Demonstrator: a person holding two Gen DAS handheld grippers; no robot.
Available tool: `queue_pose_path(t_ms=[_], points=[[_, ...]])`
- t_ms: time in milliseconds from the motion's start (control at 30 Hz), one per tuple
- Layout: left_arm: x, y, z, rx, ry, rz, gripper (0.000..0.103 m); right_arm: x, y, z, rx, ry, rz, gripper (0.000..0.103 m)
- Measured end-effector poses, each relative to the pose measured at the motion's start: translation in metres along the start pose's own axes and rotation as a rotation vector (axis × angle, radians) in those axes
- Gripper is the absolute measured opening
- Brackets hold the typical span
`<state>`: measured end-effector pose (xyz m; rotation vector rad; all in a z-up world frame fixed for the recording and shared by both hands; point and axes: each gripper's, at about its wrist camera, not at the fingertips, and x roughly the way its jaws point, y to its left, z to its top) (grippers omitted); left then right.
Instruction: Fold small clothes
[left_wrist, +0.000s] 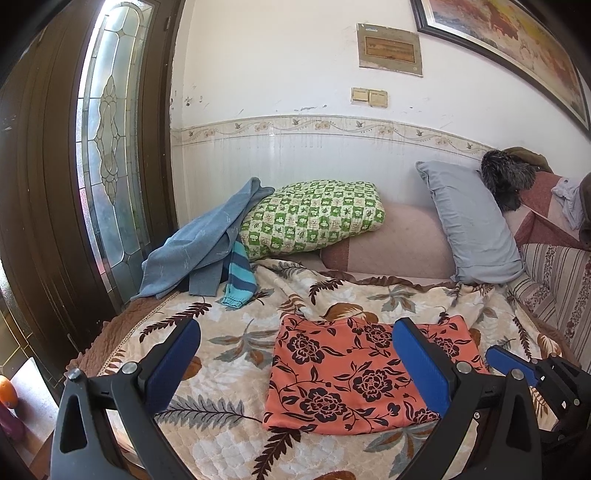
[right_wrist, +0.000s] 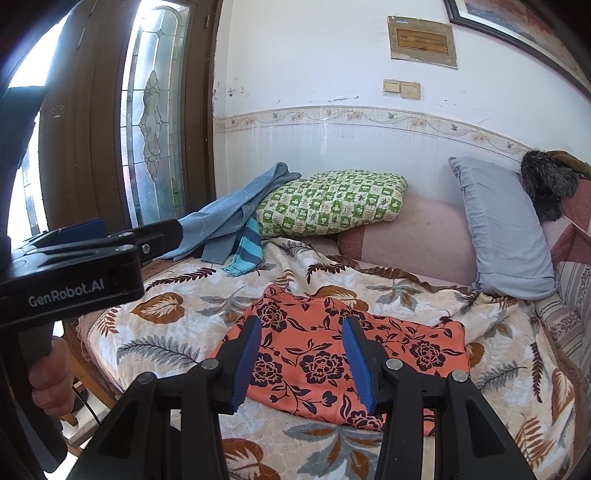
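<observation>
**Coral garment folded flat; heap at the bed's far corner untouched**

Coral floral fabric: the folded garment (left_wrist: 354, 373) lies as a neat rectangle on the leaf-print blanket (left_wrist: 229, 354) of the bed, edges squared, no loose flap showing.

Left wrist view. The left claw (left_wrist: 295, 369) stands wide apart and empty, hovering above the blanket; one blue pad is over bare blanket, the other over the garment's right part, with no visible pinch on the cloth. At the far left corner of the bed lies an unfolded heap: a blue-grey garment (left_wrist: 207, 236) draped against the green checked pillow (left_wrist: 314, 218), with a striped sleeve (left_wrist: 240, 277) hanging out beneath it. A grey pillow (left_wrist: 469, 229) leans on the right. The right claw's tip shows at the lower right edge.

Right wrist view. The right claw (right_wrist: 301, 363) is parted about halfway, nothing between its pads (right_wrist: 245, 363); it points down at the coral piece from above, apart from it. The left tool, held in a hand (right_wrist: 51, 376), sits at the left edge.

Judgement: one item appears finished. The blue-grey piece and the striped one remain to be pulled forward and folded, so the task looks partly done.
</observation>
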<state>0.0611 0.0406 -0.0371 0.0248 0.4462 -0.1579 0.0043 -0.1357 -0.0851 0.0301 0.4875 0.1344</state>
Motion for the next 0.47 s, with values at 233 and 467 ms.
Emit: queue_pose_path(t_ms=[233, 467], points=[[0.005, -0.001, -0.002, -0.002, 0.014, -0.011, 0.103, 0.001, -0.001, 0.001, 0.004, 0.005, 0.001, 0.049], [0.015, -0.006, -0.002, -0.005, 0.037, -0.020, 0.103, 0.004, -0.003, 0.001, 0.007, 0.008, 0.010, 0.049]])
